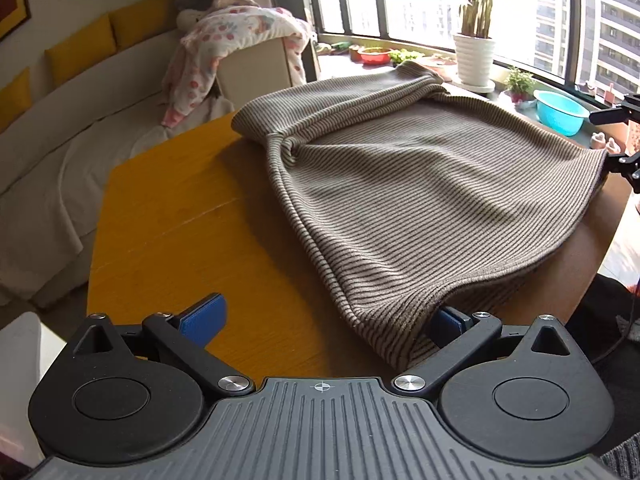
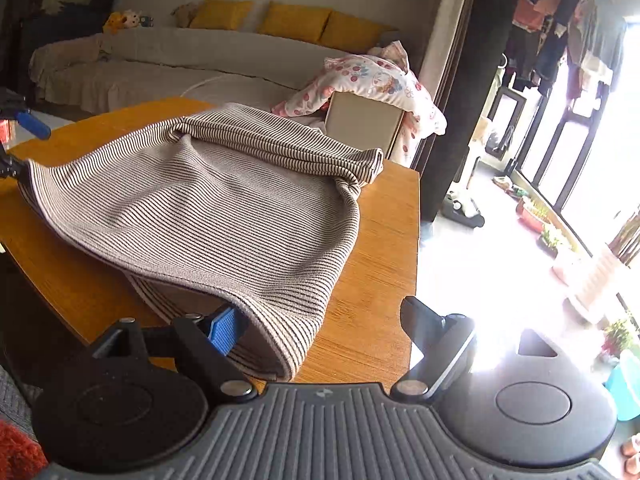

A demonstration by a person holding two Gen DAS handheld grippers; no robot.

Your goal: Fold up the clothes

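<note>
One striped garment (image 1: 420, 200) covers most of the wooden worktop (image 1: 172, 232), its far part bunched into a roll, its near hem hanging toward me. I judge the fold barely begun: both near corners are being taken up. My left gripper (image 1: 324, 326) has its fingers spread wide, one blue pad under the hem corner, nothing pinched. My right gripper (image 2: 320, 326) is likewise wide open (the cloth's edge just touches one pad). Next I must close on both corners and lift together.

Ribbed striped knit garment (image 1: 420, 200), smooth wooden table (image 1: 180, 232), matt plastic fingers (image 1: 204, 320)
</note>
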